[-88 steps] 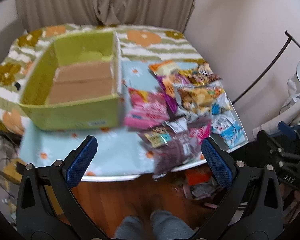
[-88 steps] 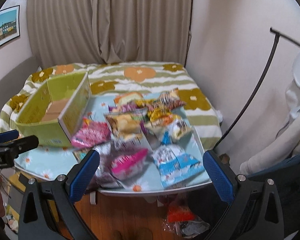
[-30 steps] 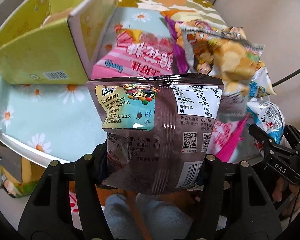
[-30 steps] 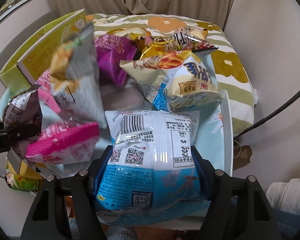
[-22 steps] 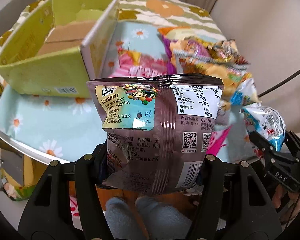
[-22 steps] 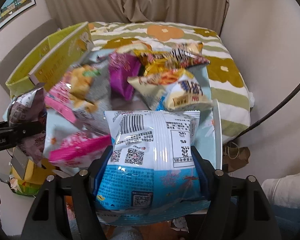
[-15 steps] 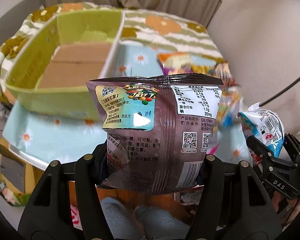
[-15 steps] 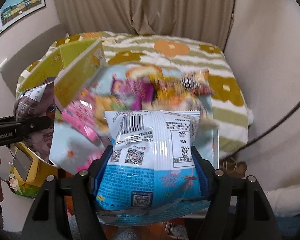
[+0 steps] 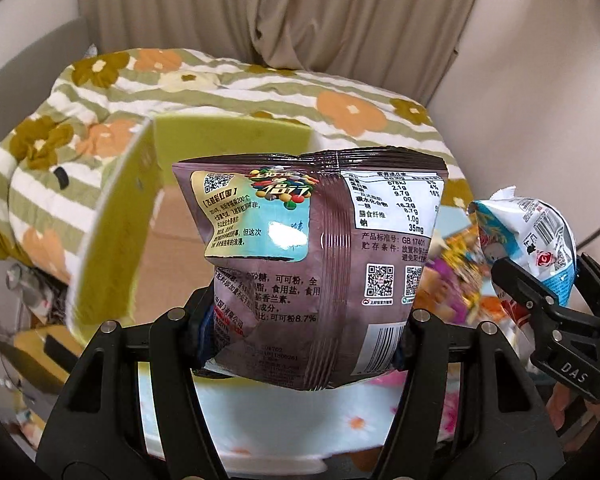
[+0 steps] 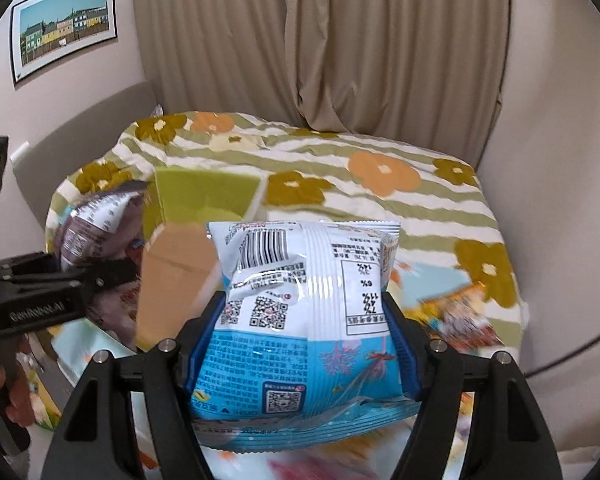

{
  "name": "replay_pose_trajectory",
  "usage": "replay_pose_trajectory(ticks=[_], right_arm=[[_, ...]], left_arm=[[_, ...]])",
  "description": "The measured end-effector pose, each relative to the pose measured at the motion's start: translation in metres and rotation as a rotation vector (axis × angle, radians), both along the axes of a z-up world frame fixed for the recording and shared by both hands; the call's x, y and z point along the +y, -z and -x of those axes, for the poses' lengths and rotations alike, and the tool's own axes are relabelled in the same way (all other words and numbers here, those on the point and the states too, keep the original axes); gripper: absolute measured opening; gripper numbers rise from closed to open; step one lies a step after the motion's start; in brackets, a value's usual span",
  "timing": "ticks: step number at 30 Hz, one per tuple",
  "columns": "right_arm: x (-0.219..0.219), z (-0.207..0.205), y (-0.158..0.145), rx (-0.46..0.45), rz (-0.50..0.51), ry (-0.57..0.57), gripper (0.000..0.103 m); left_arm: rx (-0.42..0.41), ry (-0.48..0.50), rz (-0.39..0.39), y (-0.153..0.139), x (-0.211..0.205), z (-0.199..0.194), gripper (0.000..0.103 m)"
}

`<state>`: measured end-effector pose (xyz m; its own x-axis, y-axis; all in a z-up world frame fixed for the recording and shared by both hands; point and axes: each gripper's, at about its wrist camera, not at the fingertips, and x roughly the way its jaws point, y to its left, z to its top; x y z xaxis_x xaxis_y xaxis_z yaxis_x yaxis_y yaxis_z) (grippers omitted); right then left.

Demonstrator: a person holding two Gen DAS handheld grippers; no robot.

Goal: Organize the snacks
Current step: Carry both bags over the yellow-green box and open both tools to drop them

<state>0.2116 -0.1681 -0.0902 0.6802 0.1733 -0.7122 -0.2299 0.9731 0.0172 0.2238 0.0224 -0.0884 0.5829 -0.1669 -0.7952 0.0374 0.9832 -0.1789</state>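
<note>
The left gripper (image 9: 306, 336) has its jaws clenched on the lower part of a brown snack bag (image 9: 316, 256), which stands upright between them with its printed back to the camera, and beyond and to the left of those jaws the green cardboard box (image 9: 116, 216) sits open-topped on the daisy-print table (image 9: 284, 420). To the right of that, the right gripper (image 10: 306, 344) is clamped on the blue lower half of a white-and-blue snack bag (image 10: 304, 304), held upright, with the box behind the jaws and to their left. Right of the right gripper's jaws, blurred loose snack packets (image 10: 454, 318) lie on the table before the floral bedspread (image 10: 380, 184).
</note>
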Motion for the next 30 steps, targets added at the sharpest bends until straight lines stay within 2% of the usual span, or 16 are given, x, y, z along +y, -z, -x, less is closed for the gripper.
replay_pose_trajectory(ticks=[5, 10, 16, 21, 22, 23, 24, 25, 30], right_arm=[[0.053, -0.048, 0.001, 0.015, -0.036, 0.021, 0.068], [0.088, -0.082, 0.009, 0.041, -0.05, 0.057, 0.068], [0.104, -0.114, 0.027, 0.105, -0.05, 0.106, 0.068], [0.106, -0.129, 0.036, 0.143, -0.044, 0.128, 0.068], [0.105, -0.13, 0.038, 0.148, -0.045, 0.13, 0.068], [0.105, -0.13, 0.04, 0.151, -0.045, 0.132, 0.068], [0.104, -0.132, 0.041, 0.154, -0.045, 0.132, 0.068], [0.105, -0.134, 0.042, 0.159, -0.045, 0.13, 0.068], [0.102, -0.138, 0.048, 0.178, -0.06, 0.112, 0.068]], left_arm=[[0.033, 0.015, -0.032, 0.008, 0.048, -0.053, 0.059], [0.077, 0.063, -0.077, 0.033, 0.077, -0.111, 0.059], [0.136, 0.1, -0.111, 0.07, 0.089, -0.161, 0.059], [0.177, 0.107, -0.142, 0.093, 0.089, -0.179, 0.062], [0.178, 0.101, -0.15, 0.095, 0.088, -0.18, 0.071], [0.174, 0.085, -0.159, 0.097, 0.09, -0.182, 0.091], [0.168, 0.078, -0.154, 0.097, 0.092, -0.182, 0.1], [0.155, 0.07, -0.143, 0.096, 0.095, -0.182, 0.102], [0.154, 0.048, -0.158, 0.091, 0.103, -0.175, 0.102]])
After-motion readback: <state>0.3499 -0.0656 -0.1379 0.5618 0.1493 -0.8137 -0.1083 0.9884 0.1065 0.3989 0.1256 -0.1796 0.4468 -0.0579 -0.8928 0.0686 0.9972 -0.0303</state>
